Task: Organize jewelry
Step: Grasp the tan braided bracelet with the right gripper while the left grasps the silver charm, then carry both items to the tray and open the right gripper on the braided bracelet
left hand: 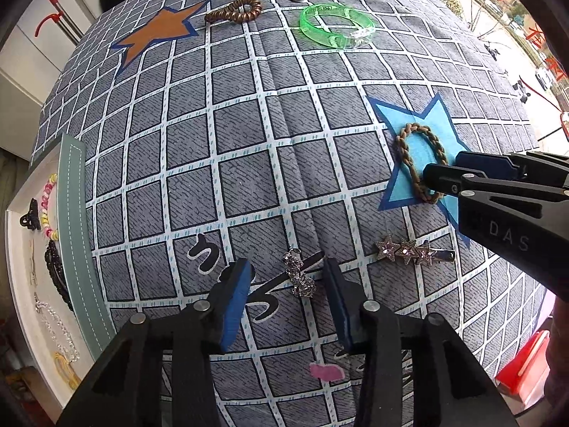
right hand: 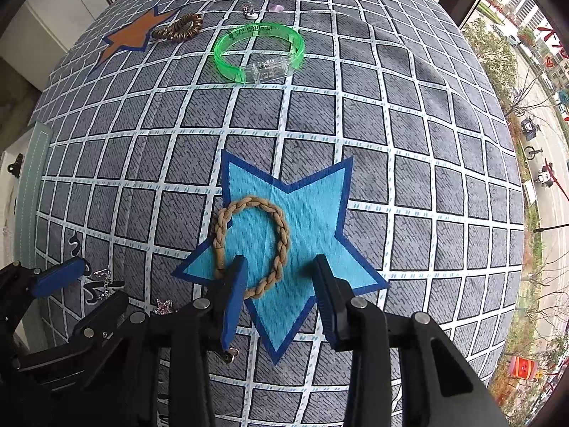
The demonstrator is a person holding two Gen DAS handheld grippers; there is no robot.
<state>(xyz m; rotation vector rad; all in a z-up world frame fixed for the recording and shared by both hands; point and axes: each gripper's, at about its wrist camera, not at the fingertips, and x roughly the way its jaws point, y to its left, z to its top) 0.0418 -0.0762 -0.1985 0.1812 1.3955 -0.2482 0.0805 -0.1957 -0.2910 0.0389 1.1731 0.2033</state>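
Note:
A small rhinestone charm (left hand: pixel 298 277) lies on the grey checked cloth between the tips of my left gripper (left hand: pixel 286 284). Its blue pads stand apart on either side and do not press it. On a blue star print (right hand: pixel 306 213) lies a tan braided hair tie (right hand: pixel 281 227). My right gripper (right hand: pixel 279 284) straddles the lower part of that loop; its left pad overlaps the braid, the right pad stands clear of it. In the left wrist view the right gripper (left hand: pixel 444 170) sits over the near end of the braided tie (left hand: pixel 419 131).
A green clear bangle (left hand: pixel 336 26) and a brown spiral hair tie (left hand: pixel 233 10) lie far back by an orange star print (left hand: pixel 156 35). A star hair clip (left hand: pixel 409 249) lies near the charm. At the left edge stands a white tray (left hand: pixel 71 231) holding several pieces.

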